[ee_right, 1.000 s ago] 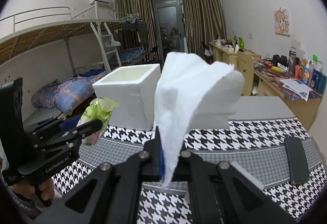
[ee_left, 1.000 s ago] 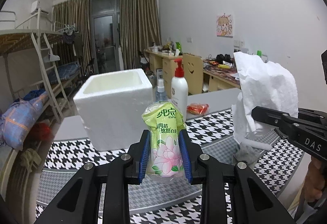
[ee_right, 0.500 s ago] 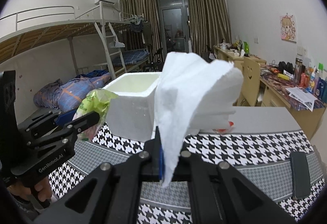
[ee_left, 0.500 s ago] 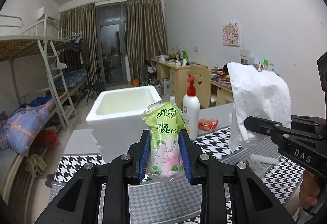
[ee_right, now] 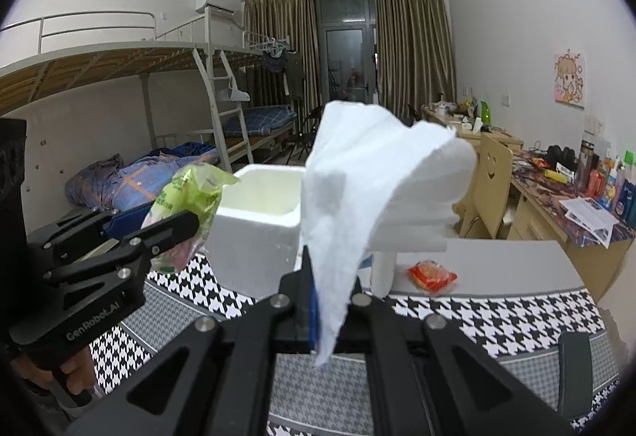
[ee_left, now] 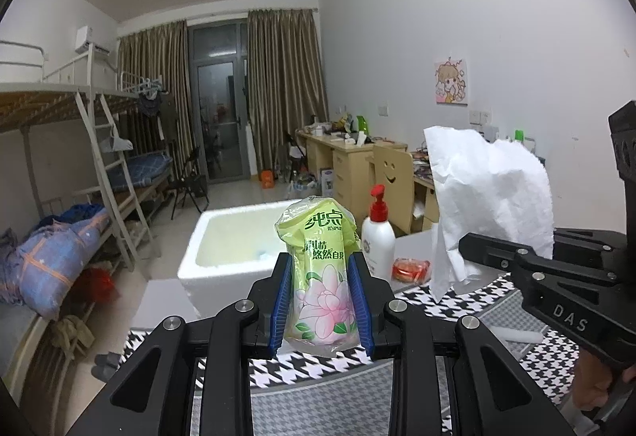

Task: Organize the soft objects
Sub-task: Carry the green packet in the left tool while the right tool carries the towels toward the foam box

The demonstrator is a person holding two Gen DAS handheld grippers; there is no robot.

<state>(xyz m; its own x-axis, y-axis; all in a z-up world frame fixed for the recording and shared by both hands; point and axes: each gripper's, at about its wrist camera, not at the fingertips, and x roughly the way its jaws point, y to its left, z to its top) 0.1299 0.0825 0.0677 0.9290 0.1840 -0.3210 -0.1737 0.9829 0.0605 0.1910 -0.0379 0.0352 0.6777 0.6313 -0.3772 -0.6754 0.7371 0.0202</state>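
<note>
Both grippers up in the air with their soft stuff, foam box right behind them

The white tissue (ee_right: 369,193) flops over most of the right wrist view, so the pump bottle (ee_left: 377,237) is nearly all hidden there, and the right gripper (ee_right: 332,301) has its jaws pinched tight on the tissue's bottom edge. The left gripper (ee_left: 321,301) has its blue pads squeezing the green tissue pack (ee_left: 320,273), whose small print is too tiny to read. A blue thing inside the foam box (ee_left: 234,261) is mostly blocked by the pack, can't tell what it is. Compared with a second ago, both grippers sit higher: the left view now looks down into the box, and the checkered mat (ee_right: 497,316) sits lower in frame. Grips unchanged.
</note>
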